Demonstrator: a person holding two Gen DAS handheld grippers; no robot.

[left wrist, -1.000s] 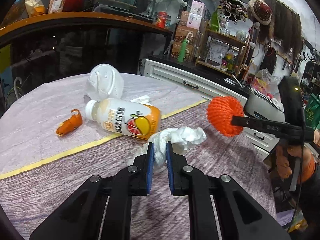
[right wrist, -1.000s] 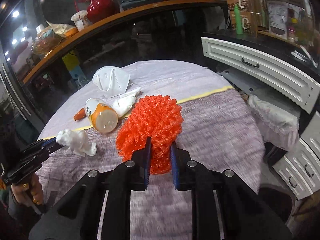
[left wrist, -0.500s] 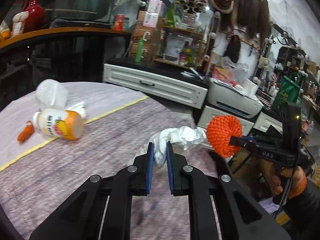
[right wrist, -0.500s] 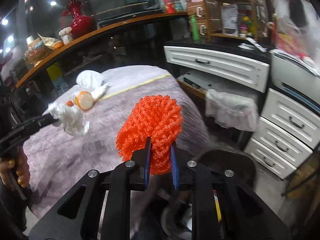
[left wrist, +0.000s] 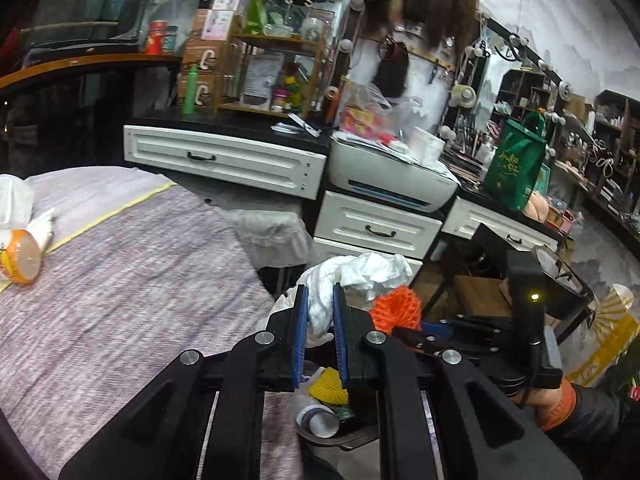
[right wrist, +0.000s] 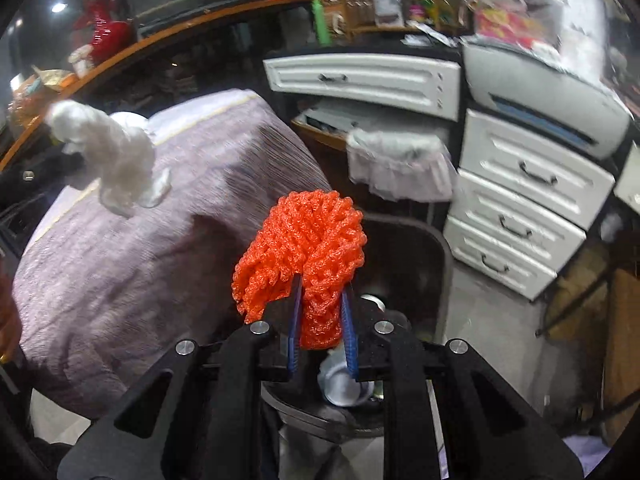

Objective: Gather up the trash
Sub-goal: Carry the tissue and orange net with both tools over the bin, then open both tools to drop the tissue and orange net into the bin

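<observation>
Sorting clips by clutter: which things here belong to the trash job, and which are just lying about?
Job: crumpled white tissue, orange foam fruit net, trash bin, juice bottle, face mask.
Lying about: printer, green bag, drawers.

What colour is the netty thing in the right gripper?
Bright orange. The foam net shows best in the right wrist view, pinched by the right gripper.

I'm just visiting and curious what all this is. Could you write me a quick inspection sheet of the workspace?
Surface: round table under a purple cloth.
Job's things: white tissue wad; orange foam net; bin on the floor holds a cup.
Clutter: orange drink bottle and a white mask on the table.
Tongs: left tongs shut on the tissue wad; right tongs shut on the foam net.
Cables: nothing seen.
Surroundings: white drawers, printer, crowded shelves.
</observation>
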